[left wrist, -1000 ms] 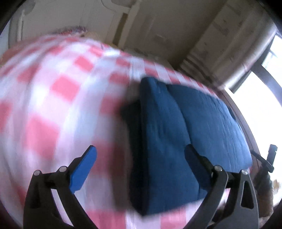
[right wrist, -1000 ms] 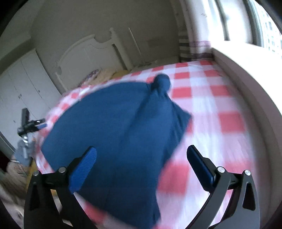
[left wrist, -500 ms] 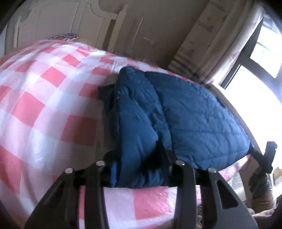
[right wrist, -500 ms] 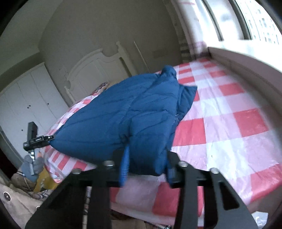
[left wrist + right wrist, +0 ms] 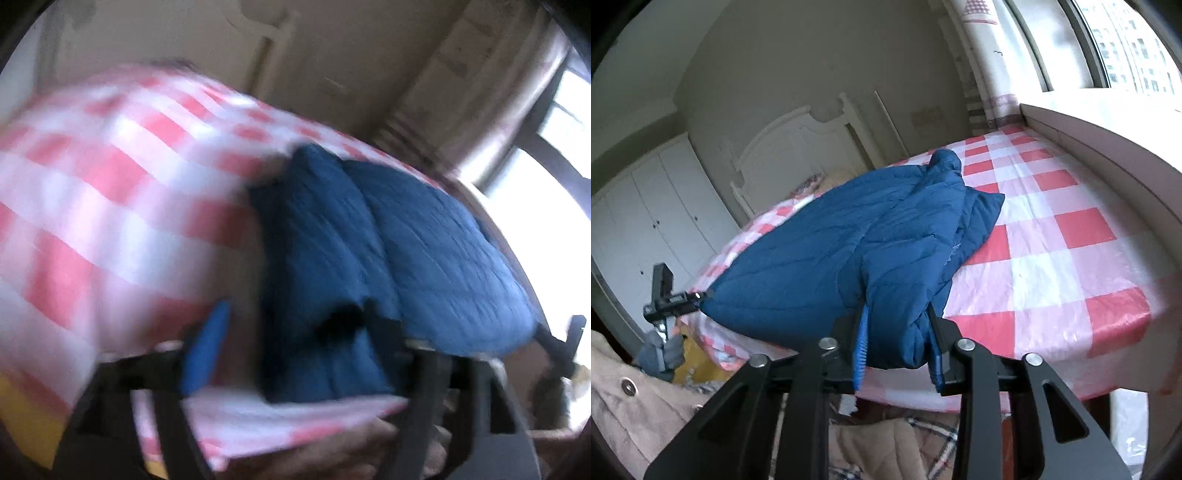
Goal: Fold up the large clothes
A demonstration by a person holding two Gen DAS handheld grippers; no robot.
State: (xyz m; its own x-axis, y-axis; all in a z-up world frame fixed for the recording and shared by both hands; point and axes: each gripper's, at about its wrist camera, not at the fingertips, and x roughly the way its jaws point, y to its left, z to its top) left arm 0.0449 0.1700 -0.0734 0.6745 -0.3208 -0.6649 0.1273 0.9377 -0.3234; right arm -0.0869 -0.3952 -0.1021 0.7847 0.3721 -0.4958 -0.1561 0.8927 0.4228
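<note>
Where the near edge of the bed point(image 5: 1071, 280) is reached, a blue quilted jacket point(image 5: 849, 251) is found lying on the red-and-white checked cover, its bulk spread toward the headboard point(image 5: 798, 147) and its near hem hanging at the bed's edge. In the right wrist view, the right tongs point(image 5: 899, 350) are seen closed narrowly on a bunched fold of the jacket's hem, with the fabric pinched between the blue pads point(image 5: 860, 347) and bulging above them. In the left wrist view, which is heavily blurred, the left tongs point(image 5: 295, 347) are seen at the jacket's point(image 5: 388, 258) near corner; one blue pad point(image 5: 207, 347) is seen set apart from the cloth on the left side, while the other finger is lost against the dark fabric, so it cannot be told whether the tongs grip the jacket or stand partly parted. The left tongs are also seen from a distance in the right wrist view point(image 5: 670, 299), held at the jacket's far corner, touching or just beside it. White wardrobe doors point(image 5: 646, 221) are noted beyond the bed, and a curtain point(image 5: 993, 66) beside the window. A beige garment point(image 5: 631, 398) is seen in the lower left.
</note>
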